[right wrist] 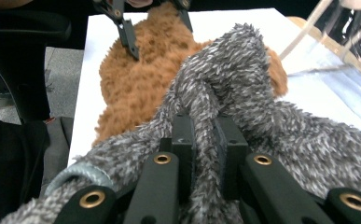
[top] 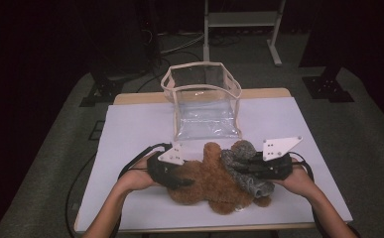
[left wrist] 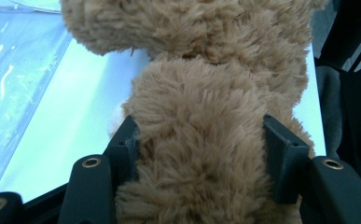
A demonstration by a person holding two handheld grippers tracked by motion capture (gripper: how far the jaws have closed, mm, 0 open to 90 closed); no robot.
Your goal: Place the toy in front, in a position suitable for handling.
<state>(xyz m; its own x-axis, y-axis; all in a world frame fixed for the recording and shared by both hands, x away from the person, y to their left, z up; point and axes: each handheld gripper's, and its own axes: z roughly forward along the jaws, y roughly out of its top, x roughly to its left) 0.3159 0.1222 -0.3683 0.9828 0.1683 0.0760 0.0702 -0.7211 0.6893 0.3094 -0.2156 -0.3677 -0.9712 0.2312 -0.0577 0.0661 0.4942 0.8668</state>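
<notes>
A brown teddy bear [top: 204, 186] lies on the white table cover near the front edge. My left gripper [top: 182, 182] comes in from the left and is shut on one thick furry limb of the bear [left wrist: 201, 154]; the fur bulges between the two black jaws of the left gripper [left wrist: 201, 135]. A grey fuzzy cloth [top: 241, 171] lies over the bear's right side. My right gripper [top: 240, 166] is shut on a fold of that grey cloth [right wrist: 234, 79], pinched tight in the right gripper [right wrist: 205, 126]. In the right gripper view the left gripper [right wrist: 157, 32] shows beyond, on the bear [right wrist: 136, 79].
A clear plastic bag with beige trim [top: 204, 99] stands open-topped just behind the bear, at the table's far middle. The white cover [top: 130, 134] has bare room to the left and right. A metal stand [top: 239, 20] and dark floor lie behind the table.
</notes>
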